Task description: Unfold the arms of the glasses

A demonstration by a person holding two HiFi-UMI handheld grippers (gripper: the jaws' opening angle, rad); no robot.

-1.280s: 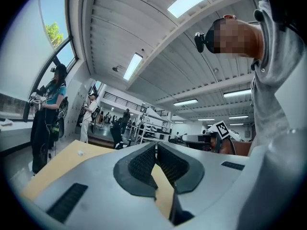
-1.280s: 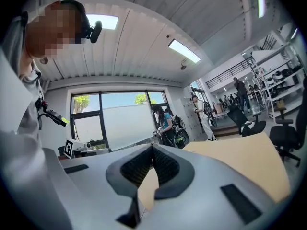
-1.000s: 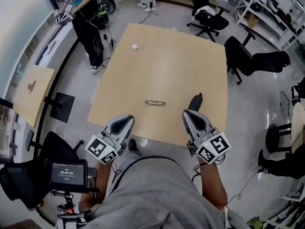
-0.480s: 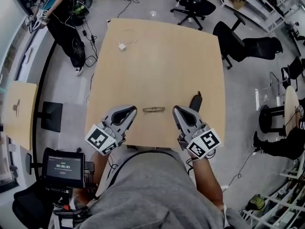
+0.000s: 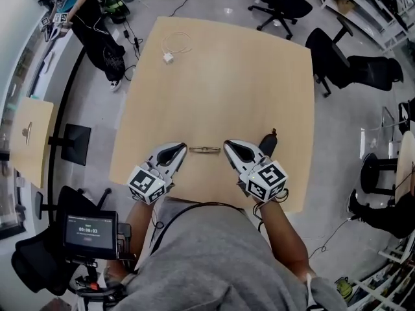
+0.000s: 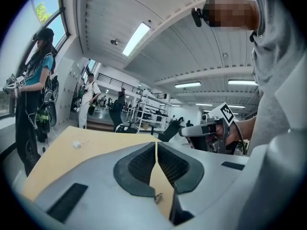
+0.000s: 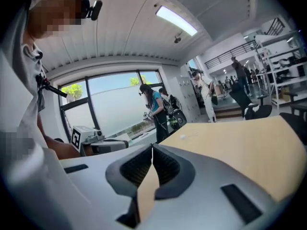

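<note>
The folded glasses (image 5: 205, 149) lie flat on the tan table (image 5: 227, 76), near its front edge. My left gripper (image 5: 179, 147) rests just left of them and my right gripper (image 5: 227, 144) just right of them, tips pointing toward the two ends. In the left gripper view the left gripper (image 6: 156, 145) is shut, pads meeting at the tip; a small metallic bit (image 6: 157, 197) shows low in the gap. The right gripper (image 7: 152, 148) is shut too, with nothing held. Each gripper view also shows the other gripper across the table.
A white charger with its coiled cable (image 5: 170, 56) lies at the table's far left. A black object (image 5: 268, 141) stands right of my right gripper. Office chairs (image 5: 350, 67) stand beside the table's right side. A person (image 5: 97, 31) stands at the far left.
Both grippers have moved forward and inward over the table, from its front edge to either end of the glasses. The glasses have not moved on the table.
</note>
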